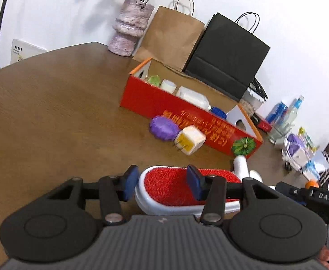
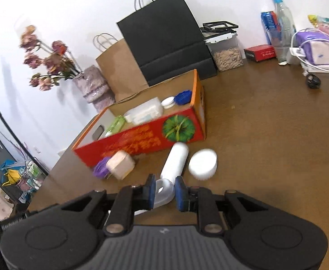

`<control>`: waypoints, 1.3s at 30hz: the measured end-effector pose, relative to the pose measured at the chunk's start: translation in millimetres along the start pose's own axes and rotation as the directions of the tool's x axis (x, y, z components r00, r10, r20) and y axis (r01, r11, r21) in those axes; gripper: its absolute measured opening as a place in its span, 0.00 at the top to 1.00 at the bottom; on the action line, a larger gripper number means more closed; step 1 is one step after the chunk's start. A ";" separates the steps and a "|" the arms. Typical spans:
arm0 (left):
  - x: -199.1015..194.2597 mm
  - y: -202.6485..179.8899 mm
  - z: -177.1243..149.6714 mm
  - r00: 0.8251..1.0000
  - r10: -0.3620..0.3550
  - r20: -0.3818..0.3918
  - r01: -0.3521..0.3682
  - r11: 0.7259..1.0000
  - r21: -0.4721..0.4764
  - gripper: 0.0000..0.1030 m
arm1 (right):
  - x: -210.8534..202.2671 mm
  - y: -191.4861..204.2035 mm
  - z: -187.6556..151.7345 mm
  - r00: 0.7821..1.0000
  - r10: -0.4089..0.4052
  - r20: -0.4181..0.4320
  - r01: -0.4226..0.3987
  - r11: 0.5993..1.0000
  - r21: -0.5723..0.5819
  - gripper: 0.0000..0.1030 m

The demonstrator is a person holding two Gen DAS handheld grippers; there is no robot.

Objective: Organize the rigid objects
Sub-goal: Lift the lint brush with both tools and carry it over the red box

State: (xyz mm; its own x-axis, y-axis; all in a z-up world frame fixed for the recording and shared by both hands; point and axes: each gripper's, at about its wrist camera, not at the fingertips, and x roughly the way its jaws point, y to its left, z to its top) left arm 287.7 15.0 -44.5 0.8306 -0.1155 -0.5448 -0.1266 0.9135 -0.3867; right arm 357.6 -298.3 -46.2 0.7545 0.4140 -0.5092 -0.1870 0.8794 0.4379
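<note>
Now both tilt down: left gripper (image 1: 162, 184) half-open over brush (image 1: 164, 193); right gripper (image 2: 164, 191) clamps its handle (image 2: 164, 190).

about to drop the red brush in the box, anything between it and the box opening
Partly. The purple ball and pale cube sit on the table against the red box front wall, between it and the red brush. Above them, nothing visible blocks the opening.

place: likely a home | signs: wooden table (image 1: 52, 112), flower vase (image 1: 130, 27), paper bags (image 1: 171, 38)
</note>
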 end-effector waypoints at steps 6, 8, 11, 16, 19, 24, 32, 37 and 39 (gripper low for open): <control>-38.0 31.6 -25.1 0.998 0.066 -0.016 -0.065 0.997 0.043 0.53 | -13.4 31.7 -65.0 0.997 -0.018 -0.075 0.015 0.999 -0.035 0.82; -43.5 41.9 -28.3 0.997 0.080 -0.016 -0.079 0.996 0.043 0.53 | -15.4 39.7 -81.2 0.995 -0.028 -0.096 0.024 0.998 -0.050 0.82; -44.5 52.7 -29.1 0.997 0.078 -0.020 -0.077 0.996 0.045 0.54 | -25.3 49.2 -96.1 0.996 -0.039 -0.076 0.032 0.996 -0.084 0.83; -49.1 60.1 -29.4 0.997 0.072 -0.021 -0.071 0.996 0.047 0.42 | -38.0 50.9 -100.7 0.994 -0.085 -0.072 0.077 0.990 -0.116 0.79; -55.5 60.7 -31.0 0.999 0.042 -0.018 -0.041 0.997 0.061 0.39 | -43.7 49.0 -100.8 0.994 -0.083 -0.072 0.076 0.992 -0.104 0.79; -52.4 55.1 -33.6 0.999 0.021 -0.036 -0.017 0.994 0.108 0.40 | -43.3 60.3 -101.6 0.992 -0.099 -0.074 0.088 0.986 -0.139 0.79; -48.8 57.2 -36.9 0.998 -0.021 -0.056 0.027 0.993 0.113 0.45 | -40.3 62.0 -104.8 0.985 -0.149 -0.084 0.135 0.978 -0.159 0.82; -50.9 59.3 -38.3 0.999 -0.015 -0.033 0.018 0.995 0.101 0.50 | -36.8 61.8 -103.5 0.988 -0.132 -0.082 0.117 0.980 -0.162 0.88; -53.2 60.4 -39.2 1.000 -0.017 -0.013 0.018 0.996 0.091 0.54 | -36.3 61.7 -103.8 0.988 -0.136 -0.072 0.124 0.980 -0.155 0.88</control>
State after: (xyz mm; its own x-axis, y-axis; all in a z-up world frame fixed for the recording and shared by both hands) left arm 214.6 61.0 -68.1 0.8254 -0.1359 -0.5480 -0.0621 0.9429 -0.3273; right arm 253.4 -234.7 -77.6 0.7258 0.3061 -0.6161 -0.1870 0.9496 0.2515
